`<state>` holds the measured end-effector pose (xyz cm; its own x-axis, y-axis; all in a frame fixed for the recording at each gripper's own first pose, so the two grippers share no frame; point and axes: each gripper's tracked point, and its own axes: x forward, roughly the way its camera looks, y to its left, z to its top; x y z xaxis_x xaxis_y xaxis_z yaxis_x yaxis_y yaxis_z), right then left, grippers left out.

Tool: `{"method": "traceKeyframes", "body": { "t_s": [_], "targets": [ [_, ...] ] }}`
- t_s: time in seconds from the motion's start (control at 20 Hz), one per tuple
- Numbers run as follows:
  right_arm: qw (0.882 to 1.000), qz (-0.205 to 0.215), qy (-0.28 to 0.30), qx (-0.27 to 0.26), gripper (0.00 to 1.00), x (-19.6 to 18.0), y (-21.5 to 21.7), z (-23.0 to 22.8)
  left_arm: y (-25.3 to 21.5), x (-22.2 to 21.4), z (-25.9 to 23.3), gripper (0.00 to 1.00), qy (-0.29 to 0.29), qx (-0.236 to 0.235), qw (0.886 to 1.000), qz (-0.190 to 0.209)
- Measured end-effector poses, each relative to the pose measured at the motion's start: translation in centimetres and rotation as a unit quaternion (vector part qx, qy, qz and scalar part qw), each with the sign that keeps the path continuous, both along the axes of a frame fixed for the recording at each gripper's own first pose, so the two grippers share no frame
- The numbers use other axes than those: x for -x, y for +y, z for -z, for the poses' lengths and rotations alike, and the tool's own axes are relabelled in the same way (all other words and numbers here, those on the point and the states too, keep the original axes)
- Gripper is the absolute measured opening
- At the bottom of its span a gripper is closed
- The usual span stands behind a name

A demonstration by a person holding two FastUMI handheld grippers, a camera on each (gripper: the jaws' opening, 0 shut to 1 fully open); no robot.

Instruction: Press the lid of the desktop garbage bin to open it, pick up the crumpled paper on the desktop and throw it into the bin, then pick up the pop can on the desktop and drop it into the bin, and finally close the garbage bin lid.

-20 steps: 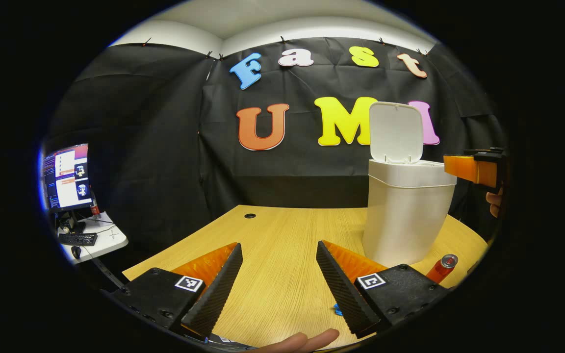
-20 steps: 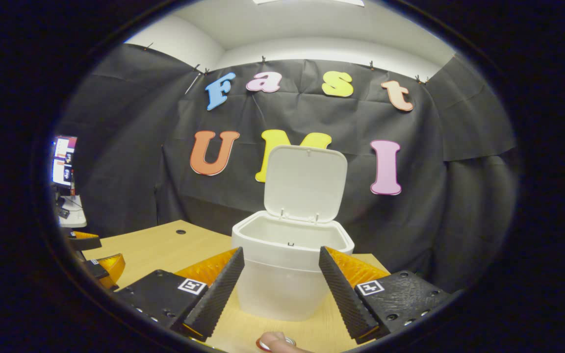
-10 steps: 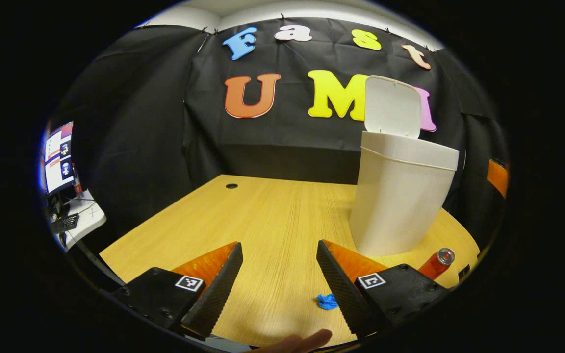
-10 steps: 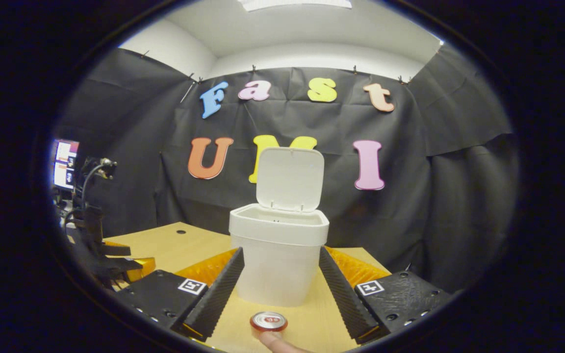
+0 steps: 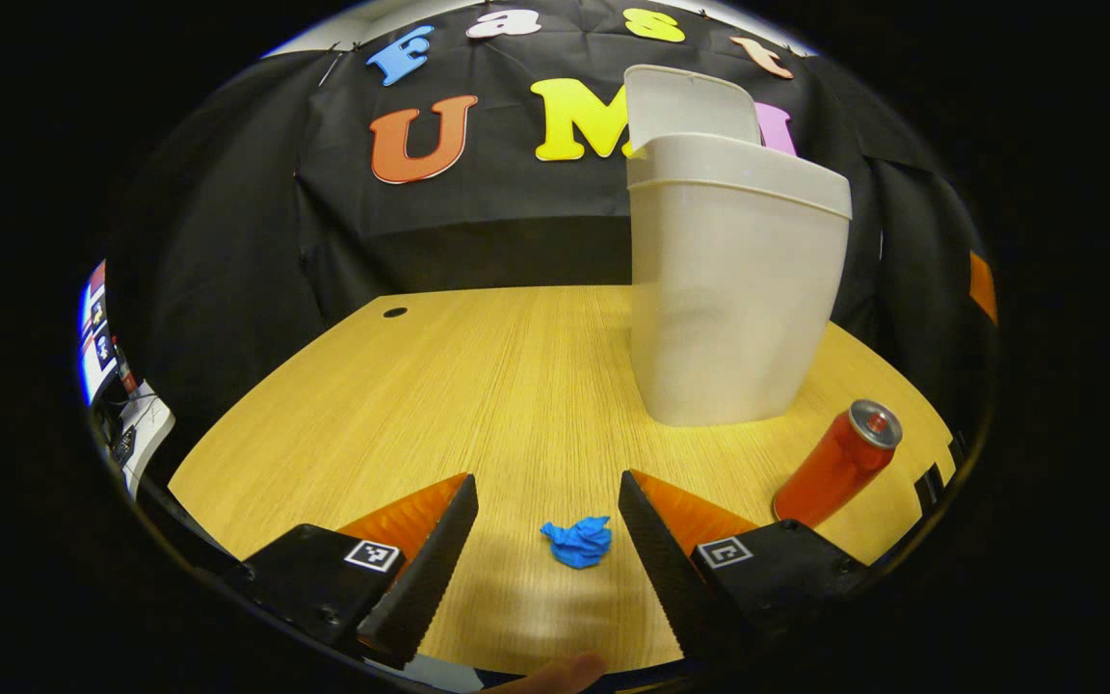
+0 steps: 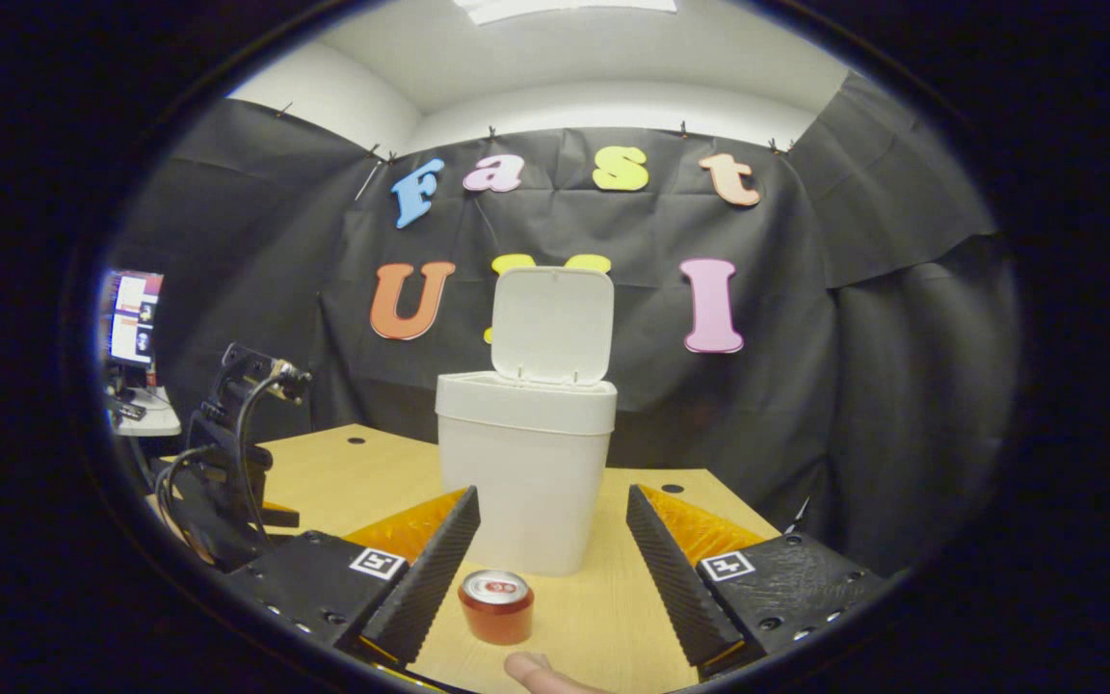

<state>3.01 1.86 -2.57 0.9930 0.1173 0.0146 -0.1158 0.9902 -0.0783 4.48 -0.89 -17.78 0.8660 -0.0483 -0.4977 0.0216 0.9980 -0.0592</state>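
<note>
The white garbage bin [image 5: 733, 299] stands on the wooden desk [image 5: 478, 386] with its lid [image 6: 551, 324] raised upright. A small crumpled blue paper [image 5: 577, 541] lies on the desk between the fingers of my left gripper [image 5: 543, 564], which is open and hovers just above it. A red pop can [image 5: 839, 465] stands upright to the right of the paper, in front of the bin. In the right gripper view the pop can [image 6: 496, 604] sits low between the fingers of my right gripper [image 6: 548, 573], which is open and empty. The bin [image 6: 526, 469] stands behind the can.
The left gripper's body with its cables [image 6: 227, 453] shows at the left of the right gripper view. A monitor on a side table [image 6: 131, 328] stands beyond the desk's left edge. Small round holes [image 5: 395, 312] mark the desk top. A fingertip [image 6: 541, 670] shows at the bottom.
My left gripper has tilted down and dropped toward the desk, so the blue paper now lies between its fingers. My right gripper has pulled back from the bin, bringing the can into fuller view.
</note>
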Motion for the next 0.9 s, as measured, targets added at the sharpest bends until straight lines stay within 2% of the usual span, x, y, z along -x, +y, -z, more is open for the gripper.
{"method": "traceKeyframes", "body": {
  "t_s": [0.1, 0.15, 0.5, 0.6, 0.65, 0.75, 0.9],
  "targets": [
    [1.000, -0.002, -0.002, -0.012, 0.95, 0.6, -0.7, 0.4, -0.6, 0.7, 1.3, 0.99, 0.017, 0.007, 1.000, 0.005],
    [1.000, 0.002, -0.002, -0.021, 0.95, 0.6, -1.2, 0.4, -0.5, 0.6, 1.4, 0.95, 0.014, 0.008, 1.000, 0.002],
    [0.999, 0.001, 0.009, -0.041, 0.97, 1.6, -1.7, 3.0, -1.0, 0.6, 2.6, 0.94, 0.026, 0.020, 0.999, 0.010],
    [0.998, 0.001, 0.021, -0.051, 0.95, 1.8, -1.4, 4.7, -1.3, 0.5, 3.2, 0.93, 0.032, 0.020, 0.999, 0.018],
    [0.998, -0.002, 0.029, -0.055, 0.98, 1.8, -1.0, 5.6, -1.3, 0.4, 3.6, 0.93, 0.037, 0.018, 0.999, 0.022],
    [0.998, -0.003, 0.041, -0.045, 0.95, 1.6, -0.7, 7.5, -1.0, 0.2, 4.3, 0.90, 0.049, 0.015, 0.998, 0.024],
    [0.995, -0.016, 0.088, -0.046, 0.95, 1.2, 0.2, 11.3, -0.3, 0.1, 4.0, 0.84, 0.045, 0.013, 0.999, 0.021]
  ]
}}
